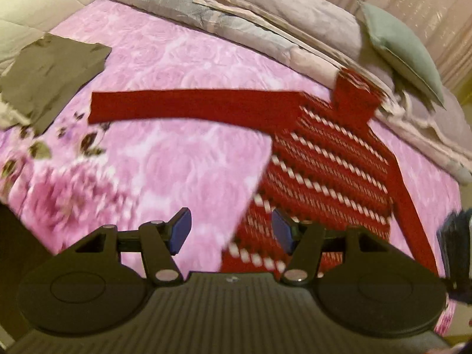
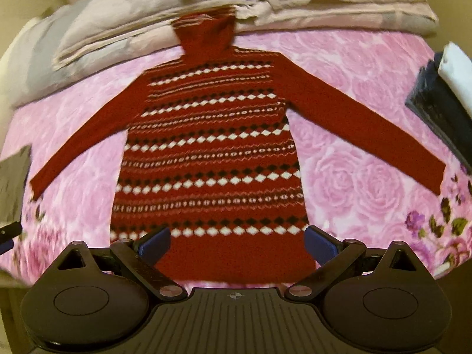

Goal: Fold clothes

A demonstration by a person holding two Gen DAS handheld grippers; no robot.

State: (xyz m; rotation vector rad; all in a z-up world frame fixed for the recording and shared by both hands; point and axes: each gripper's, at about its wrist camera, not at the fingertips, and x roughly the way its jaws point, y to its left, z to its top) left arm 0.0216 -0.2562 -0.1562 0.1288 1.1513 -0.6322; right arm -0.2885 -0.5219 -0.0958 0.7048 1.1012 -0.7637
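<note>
Your red knitted turtleneck sweater with white diamond bands [image 2: 206, 153] lies flat on the pink rose-print bed [image 2: 354, 177], sleeves spread. Your left gripper [image 1: 231, 230] and right gripper [image 2: 237, 243] hover near its hem, jaws wide, empty.

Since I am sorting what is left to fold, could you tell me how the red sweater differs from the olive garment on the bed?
The red sweater lies spread flat with both sleeves out; the olive garment is already folded into a compact rectangle. The red sweater has bands of white and dark diamonds; the olive garment is plain. Both rest on the pink floral bedspread.
</note>
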